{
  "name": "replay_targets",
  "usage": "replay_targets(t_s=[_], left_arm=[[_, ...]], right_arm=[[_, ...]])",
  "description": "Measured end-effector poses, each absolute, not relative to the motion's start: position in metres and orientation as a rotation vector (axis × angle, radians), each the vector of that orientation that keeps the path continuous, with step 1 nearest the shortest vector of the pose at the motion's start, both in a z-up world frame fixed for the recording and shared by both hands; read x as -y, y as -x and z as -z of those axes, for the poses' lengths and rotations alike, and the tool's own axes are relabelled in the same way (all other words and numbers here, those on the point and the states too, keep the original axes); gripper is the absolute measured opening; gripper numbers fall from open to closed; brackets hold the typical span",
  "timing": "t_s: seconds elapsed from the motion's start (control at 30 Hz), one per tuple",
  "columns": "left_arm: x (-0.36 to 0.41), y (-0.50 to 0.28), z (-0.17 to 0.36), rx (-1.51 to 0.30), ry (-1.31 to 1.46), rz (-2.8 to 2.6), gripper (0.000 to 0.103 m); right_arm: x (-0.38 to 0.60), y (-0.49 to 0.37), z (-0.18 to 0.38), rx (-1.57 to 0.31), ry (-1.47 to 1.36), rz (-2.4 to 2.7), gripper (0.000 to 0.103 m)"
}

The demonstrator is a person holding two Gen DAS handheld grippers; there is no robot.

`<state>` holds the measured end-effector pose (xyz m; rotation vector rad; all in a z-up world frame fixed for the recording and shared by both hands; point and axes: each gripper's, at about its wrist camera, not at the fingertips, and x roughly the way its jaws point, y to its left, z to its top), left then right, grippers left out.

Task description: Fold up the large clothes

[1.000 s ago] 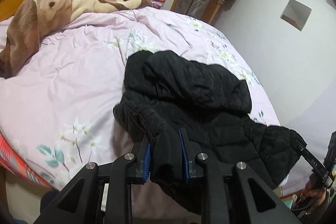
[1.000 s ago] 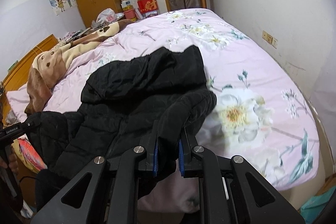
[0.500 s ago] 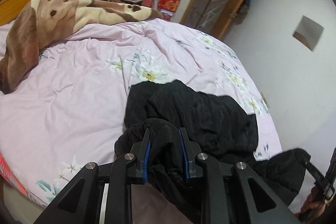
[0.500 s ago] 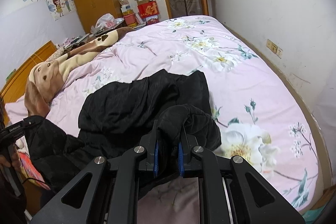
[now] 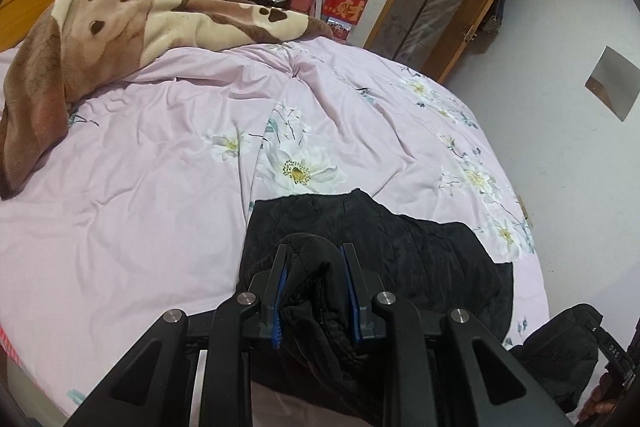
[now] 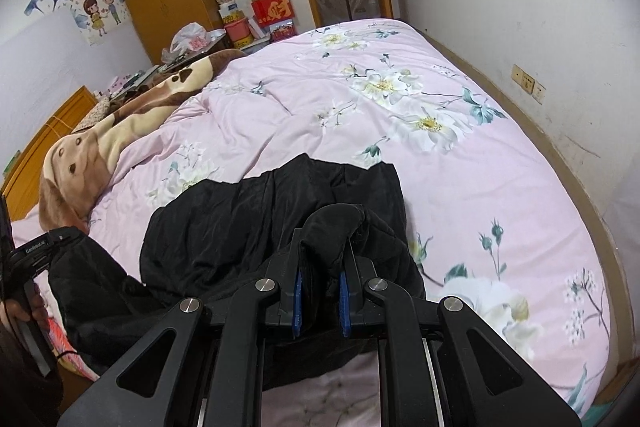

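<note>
Lying near the foot-side edge of the bed [image 5: 140, 167], on the pink floral duvet: a black padded jacket [image 5: 420, 247], partly spread flat, with its near part lifted off the bedding. Clamped in the left gripper [image 5: 314, 291] between blue-lined fingers [image 5: 280, 299], narrowly parted around a thick roll of quilted fabric. Same story for the right gripper [image 6: 320, 287]: fingers [image 6: 298, 291] nearly closed, pinching a bunched hem or edge of the jacket [image 6: 260, 227].

Soft and puffy by the look of it, probably light for its bulk but prone to sag between the two holds. Smooth, faintly shiny shell fabric, so likely slippery against the pads; better held by a gathered wad or a seamed edge than by a single thin layer. No stiffness to speak of, so no keeping a crease without being pressed flat. Springy filling, liable to bounce a fold back open. Best taken at two matching corners or the hem, well apart, to keep the edge taut. Nothing fragile, though zip or snaps cannot be made out.
</note>
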<state>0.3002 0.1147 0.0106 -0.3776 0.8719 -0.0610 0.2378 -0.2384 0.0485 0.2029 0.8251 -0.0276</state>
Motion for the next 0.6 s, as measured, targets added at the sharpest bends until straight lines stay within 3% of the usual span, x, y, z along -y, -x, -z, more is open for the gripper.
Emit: replay_targets(t_s=[0.6], left_arm=[[-0.119,-0.410,0.039,-0.994,0.432,-0.014,0.028]], right_arm=[[0.259,-0.345,-0.014,-0.940,-0.280,0.056,0.014]])
